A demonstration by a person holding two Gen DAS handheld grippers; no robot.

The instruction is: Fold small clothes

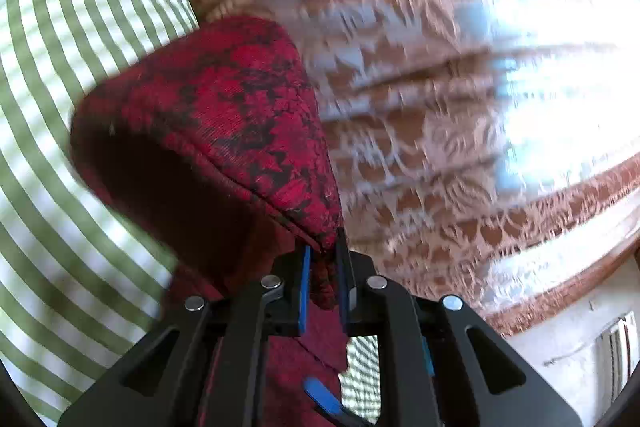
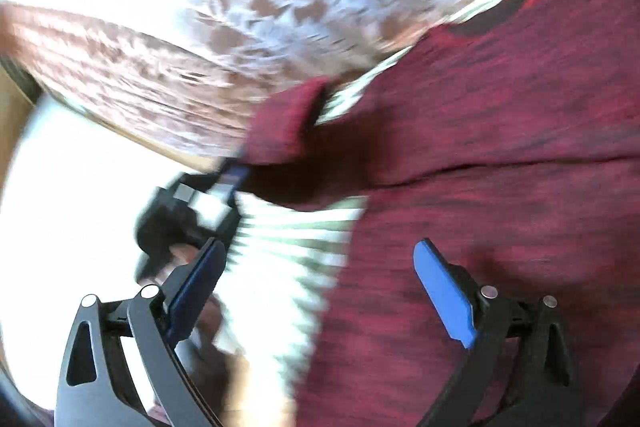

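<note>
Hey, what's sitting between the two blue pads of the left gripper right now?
A bunched edge of the red garment sits pinched between the pads of the left gripper, shown in the left wrist view.

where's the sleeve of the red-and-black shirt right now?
Left wrist view: the red-and-black knit shirt's sleeve hangs pinched in the shut left gripper, lifted above the green-and-white striped sheet, with the brown lace-patterned blanket to its right.

1. A green-and-white striped sheet (image 1: 60, 131) covers the bed.
2. A brown blanket (image 1: 420, 147) with a pale leaf pattern lies beyond it.
3. Harsh sunlight bleaches part of the blanket.
4. A pale wall (image 1: 560, 359) shows past it.
</note>
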